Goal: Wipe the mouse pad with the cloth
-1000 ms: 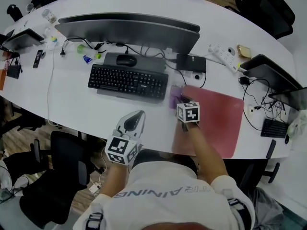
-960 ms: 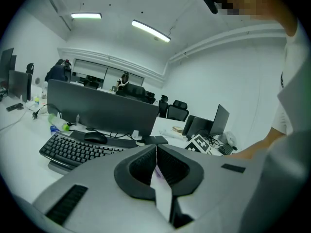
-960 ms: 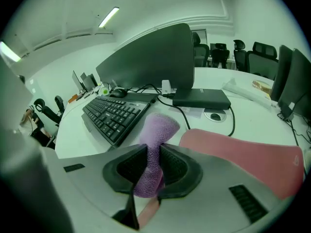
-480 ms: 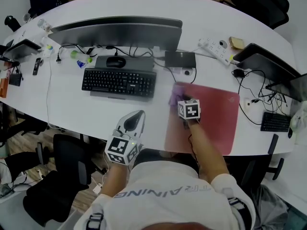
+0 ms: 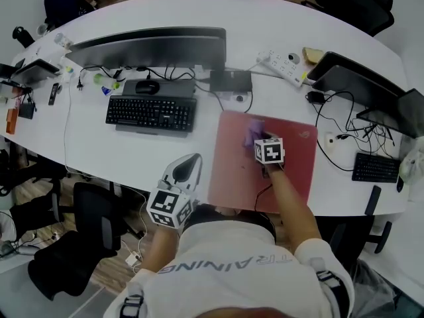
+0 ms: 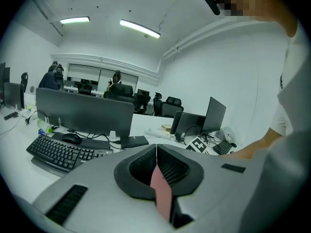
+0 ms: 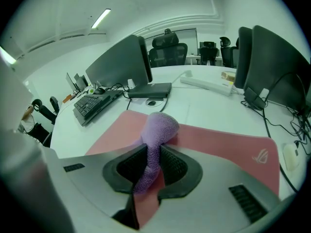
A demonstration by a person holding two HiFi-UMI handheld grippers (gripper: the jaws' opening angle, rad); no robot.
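The red mouse pad lies on the white table, right of the keyboard. The purple cloth rests on the pad's far middle part, and my right gripper is shut on it. In the right gripper view the cloth bulges out ahead of the jaws, pressed down onto the pad. My left gripper hovers at the table's near edge, left of the pad. Its jaws are shut with nothing held.
A black keyboard, a mouse and a wide monitor stand left of the pad. A power strip, laptops, cables and a small keyboard crowd the right. A black chair stands below left.
My right gripper has dragged the cloth from the pad's far left corner rightward to its far middle. The left gripper has stayed put.
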